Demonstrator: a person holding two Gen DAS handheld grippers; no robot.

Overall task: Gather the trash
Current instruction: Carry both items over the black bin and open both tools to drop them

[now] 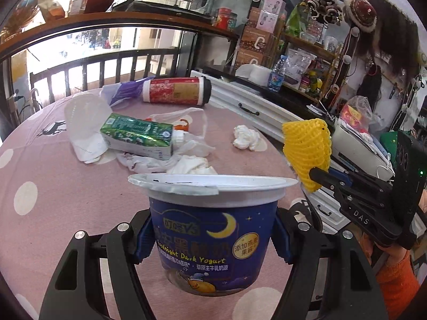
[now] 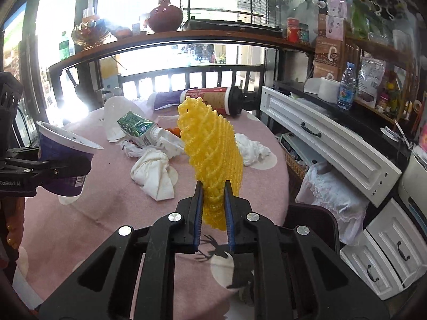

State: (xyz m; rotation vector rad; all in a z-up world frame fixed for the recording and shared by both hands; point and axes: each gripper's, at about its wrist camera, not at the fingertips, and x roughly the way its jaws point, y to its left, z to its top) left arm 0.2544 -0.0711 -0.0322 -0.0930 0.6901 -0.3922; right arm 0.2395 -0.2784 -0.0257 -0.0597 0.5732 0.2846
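While the left gripper (image 1: 213, 236) clamps the yogurt cup (image 1: 213, 242), the right gripper (image 2: 213, 213) pinches yellow foam netting (image 2: 210, 154).

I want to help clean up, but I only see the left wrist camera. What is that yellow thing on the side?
Observer: A yellow foam net, pinched between the right gripper fingers and lifted above the table.
Operator: Does my yogurt cup have anything on its other side?
Observer: Yes, the yogurt cup has a barcode near its base.
Operator: Is there something beside the table?
Observer: A dark bin sits just off the table's right edge, below the white drawers.
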